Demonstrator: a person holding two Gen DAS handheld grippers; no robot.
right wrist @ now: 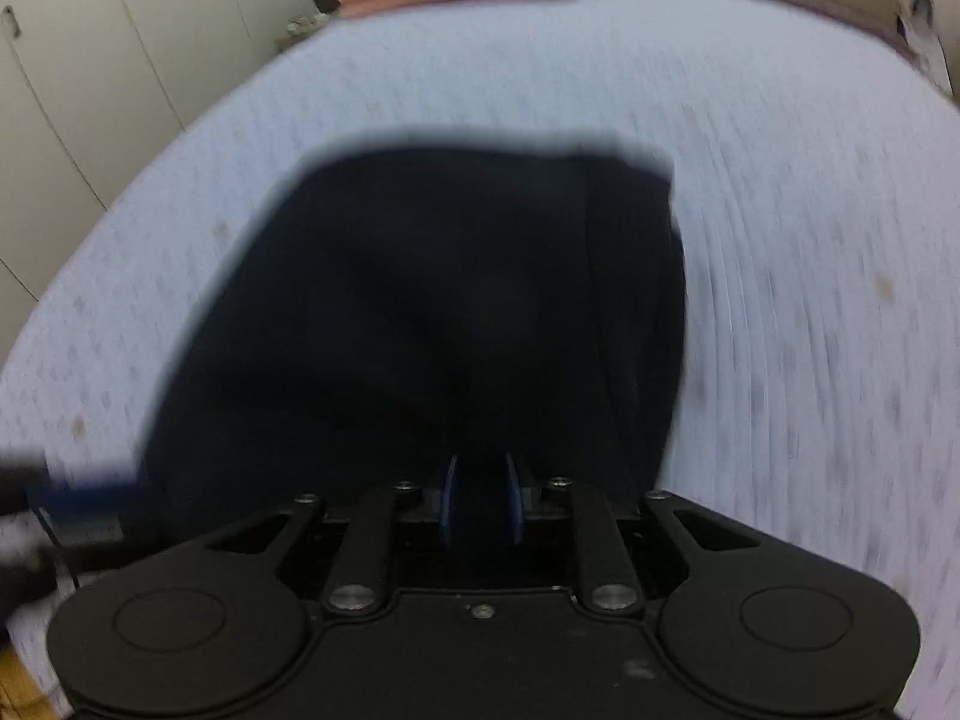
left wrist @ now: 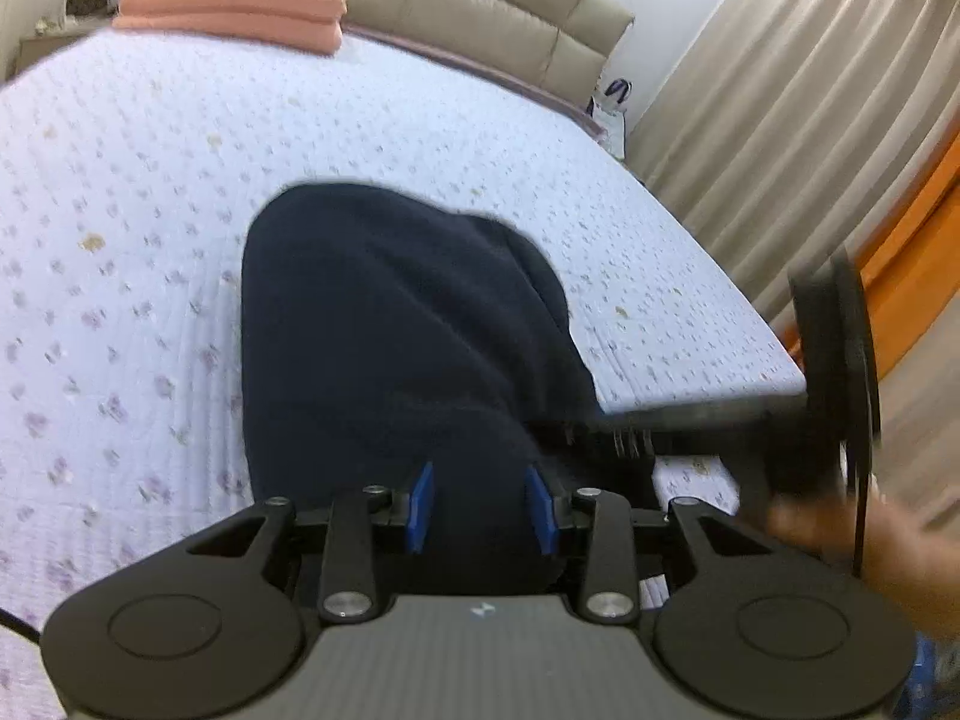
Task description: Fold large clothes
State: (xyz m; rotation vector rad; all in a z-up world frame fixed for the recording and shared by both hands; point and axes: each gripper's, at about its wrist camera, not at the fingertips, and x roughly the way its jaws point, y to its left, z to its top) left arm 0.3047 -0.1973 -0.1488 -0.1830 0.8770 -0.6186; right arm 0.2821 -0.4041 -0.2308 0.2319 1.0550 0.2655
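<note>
Looking along the left gripper [left wrist: 480,507], the dark navy garment [left wrist: 396,324] is lying on the pale floral bedspread [left wrist: 150,210], already gathered into a narrow, doubled-up shape that is running away from the camera, with its near end bunched thickly between the blue pads [left wrist: 422,507]; the jaws are standing partly apart and appear to be clamped on that wad of cloth. At the right edge of this view the right gripper [left wrist: 636,420] is reaching across with its tips at the garment's near corner, a blurred hand [left wrist: 840,528] behind it. Turning to the right wrist view (badly smeared), the right gripper's pads [right wrist: 451,504] are sitting close together over dark cloth, but whether they are pinching it I cannot tell. A folded pink blanket [left wrist: 234,0] is resting by the headboard. Judging by this, a further fold is being started; next, both near corners probably need lifting together and carrying toward the far edge, evenly.
</note>
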